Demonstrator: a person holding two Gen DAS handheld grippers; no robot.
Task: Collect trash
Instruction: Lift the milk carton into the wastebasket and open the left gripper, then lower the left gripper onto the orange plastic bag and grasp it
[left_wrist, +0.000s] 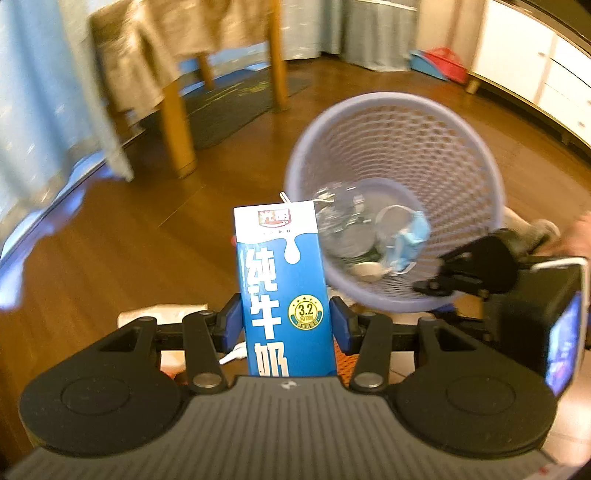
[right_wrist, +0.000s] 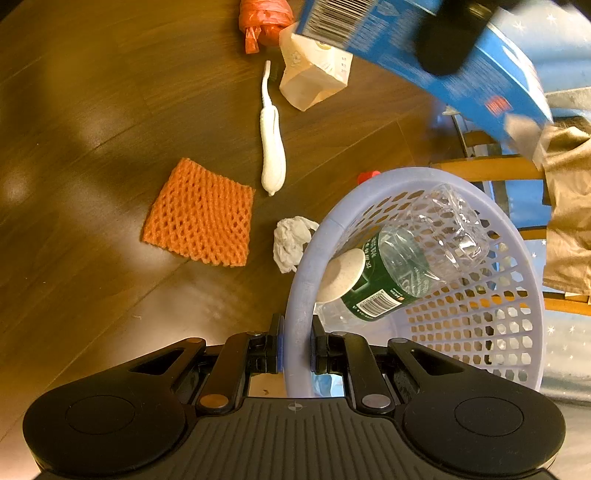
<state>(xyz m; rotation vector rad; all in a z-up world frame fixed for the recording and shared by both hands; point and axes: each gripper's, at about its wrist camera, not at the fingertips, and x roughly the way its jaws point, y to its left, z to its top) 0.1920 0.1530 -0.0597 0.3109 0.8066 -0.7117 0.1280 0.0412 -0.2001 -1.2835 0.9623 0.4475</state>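
We are holding a blue-and-white milk carton in our left gripper, our right gripper pinching the lilac mesh basket's rim, while orange foam netting at ten o'clock is still waiting.

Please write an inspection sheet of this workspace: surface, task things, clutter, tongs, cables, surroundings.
Surface: brown wooden floor.
Task things: blue milk carton; purple mesh basket, tilted, holding a clear bottle, a blue face mask and a beige round lid.
Clutter: on the floor, orange foam net, white toothbrush, crumpled tissue, cream paper bag, orange plastic bag.
Tongs: left tongs shut on the carton; right tongs shut on the basket rim.
Cables: nothing seen.
Surroundings: table with tan cloth, dark mat, white cabinet.
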